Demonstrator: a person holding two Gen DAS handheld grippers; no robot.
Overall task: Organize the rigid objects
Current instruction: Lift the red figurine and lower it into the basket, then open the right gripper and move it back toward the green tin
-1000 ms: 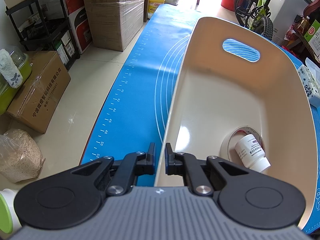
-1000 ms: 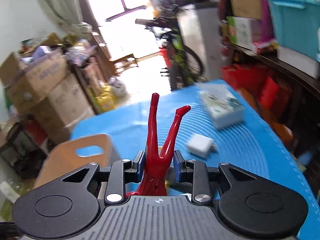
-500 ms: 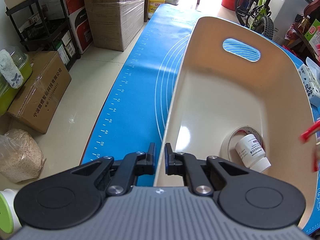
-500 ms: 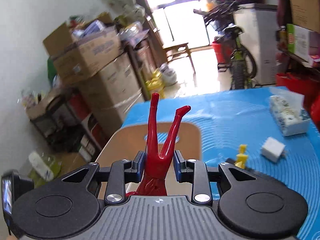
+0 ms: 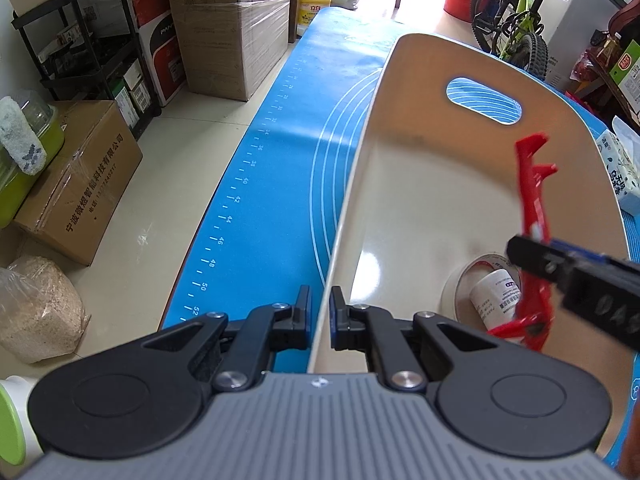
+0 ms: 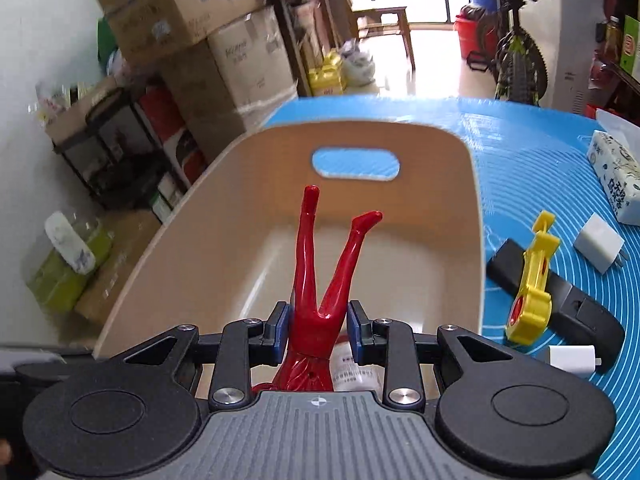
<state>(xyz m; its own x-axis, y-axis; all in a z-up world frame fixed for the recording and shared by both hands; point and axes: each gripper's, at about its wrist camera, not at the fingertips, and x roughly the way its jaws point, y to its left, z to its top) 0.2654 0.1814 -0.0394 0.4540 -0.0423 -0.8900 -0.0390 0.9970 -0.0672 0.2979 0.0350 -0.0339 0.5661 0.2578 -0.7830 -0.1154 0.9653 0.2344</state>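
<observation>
Red figure [image 6: 320, 276] in tongs [image 6: 319, 330] above bin [image 6: 476, 216]

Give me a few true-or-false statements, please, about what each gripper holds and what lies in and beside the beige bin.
1. The right gripper holds a red figurine by the waist, legs pointing away. True.
2. The left gripper holds a white bottle. False: it is clamped on the beige bin rim.
3. The bin is empty. False: a white bottle and a tape roll lie inside.
4. A yellow tool lies on the blue mat outside the bin. True.
5. The figurine rests on the bin floor. False: it hangs above it.
</observation>
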